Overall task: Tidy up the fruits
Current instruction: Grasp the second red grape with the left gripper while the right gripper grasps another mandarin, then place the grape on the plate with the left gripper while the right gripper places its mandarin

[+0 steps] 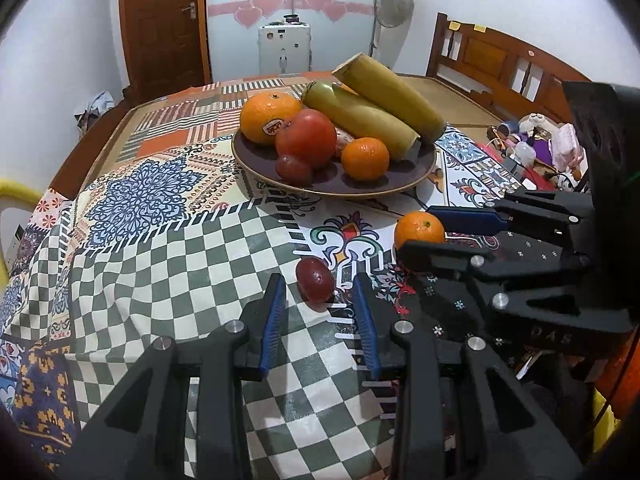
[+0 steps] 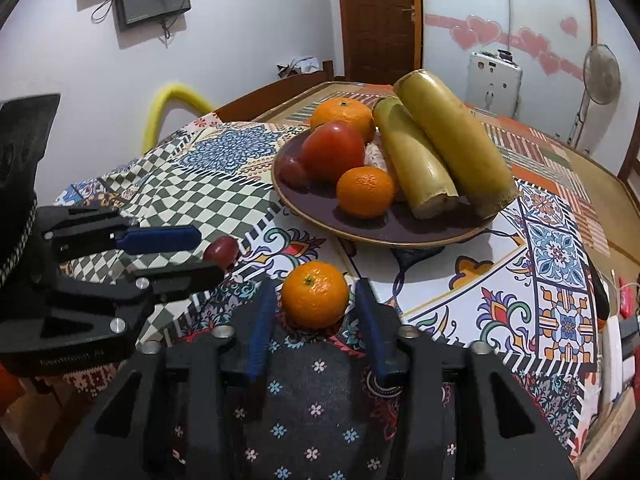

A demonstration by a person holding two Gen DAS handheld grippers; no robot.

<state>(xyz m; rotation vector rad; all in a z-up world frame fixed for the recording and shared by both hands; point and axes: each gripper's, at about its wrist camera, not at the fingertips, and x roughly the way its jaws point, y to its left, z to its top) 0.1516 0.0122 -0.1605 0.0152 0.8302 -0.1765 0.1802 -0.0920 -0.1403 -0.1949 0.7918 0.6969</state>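
Left tongs [image 1: 320, 300] stood apart at lower centre, a grape [image 1: 315, 283] loose between the tips on the counter [image 1: 200, 248]. Right tongs [image 2: 316, 308] flanked a mandarin [image 2: 315, 294] at centre; gaps showed both sides, so not clamped. Plate [image 2: 400, 236] of fruit sat further back, upper centre. Risk: round fruit could roll off the wrinkled cloth or squirt out if pinched off-centre.

Open patchwork tablecloth [image 1: 168, 240] lay left of the small dark-red grape [image 1: 315, 278]. The loaded brown plate [image 1: 416, 178] blocked the far side; the loose orange mandarin [image 2: 315, 294] sat just right, near the grape.
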